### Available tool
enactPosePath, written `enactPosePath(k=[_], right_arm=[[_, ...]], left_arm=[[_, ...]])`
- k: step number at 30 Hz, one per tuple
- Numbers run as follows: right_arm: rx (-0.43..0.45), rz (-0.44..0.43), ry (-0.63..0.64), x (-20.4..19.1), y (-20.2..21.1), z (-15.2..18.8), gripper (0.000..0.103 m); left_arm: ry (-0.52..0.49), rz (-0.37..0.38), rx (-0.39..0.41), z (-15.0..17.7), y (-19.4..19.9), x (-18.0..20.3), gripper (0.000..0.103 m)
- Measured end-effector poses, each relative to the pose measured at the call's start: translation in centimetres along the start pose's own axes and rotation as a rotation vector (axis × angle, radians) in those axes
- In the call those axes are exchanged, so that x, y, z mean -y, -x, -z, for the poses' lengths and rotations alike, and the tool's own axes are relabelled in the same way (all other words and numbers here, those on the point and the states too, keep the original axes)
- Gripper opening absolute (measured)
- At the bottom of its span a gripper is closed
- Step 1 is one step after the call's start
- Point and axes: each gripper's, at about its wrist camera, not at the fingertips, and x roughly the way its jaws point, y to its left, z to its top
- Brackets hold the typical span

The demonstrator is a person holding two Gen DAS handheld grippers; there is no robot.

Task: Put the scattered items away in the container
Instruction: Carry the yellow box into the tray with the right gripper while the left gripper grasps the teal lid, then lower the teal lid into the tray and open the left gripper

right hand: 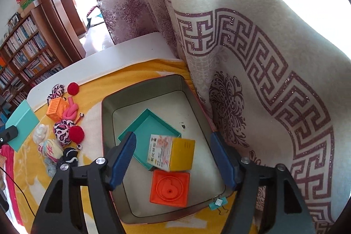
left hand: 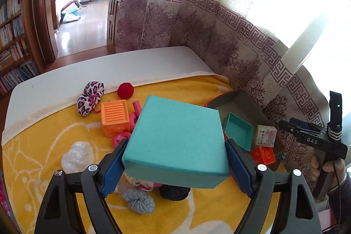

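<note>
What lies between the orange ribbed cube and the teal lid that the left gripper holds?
In the left wrist view, a pink foam twist lies between the orange cube and the teal lid, which the left gripper clamps.

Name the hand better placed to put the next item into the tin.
Left. The left gripper is already clamped on the teal lid, beside the tin. The right gripper hangs open and empty above the tin, away from the loose items.
</note>
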Motion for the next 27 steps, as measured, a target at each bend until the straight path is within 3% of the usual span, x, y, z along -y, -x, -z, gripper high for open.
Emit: enactPosePath(k=[9,16,22,27], right_arm=[[-0.014,-0.027,0.003,3.1,1.3,2.3,0.08],[-0.005,-0.031,0.081,3.3,2.5,4.1,0.08],[-0.008,-0.049,0.116,3.4,2.9,4.8,0.08],[-0.017,-0.07,0.113,3.7,2.4,4.6,0.08]], left_arm=[[-0.087,0.085,-0.033,-2.6,-4.8,8.2,0.087],[-0.122,0.123,-0.062,-4.9,-9.8,13.0,0.087],[-0.093,0.092,-0.11,-5.7,-12.6,14.8,0.09],[-0.093,0.071,-0.118,-5.2,-12.5,14.6,0.09]])
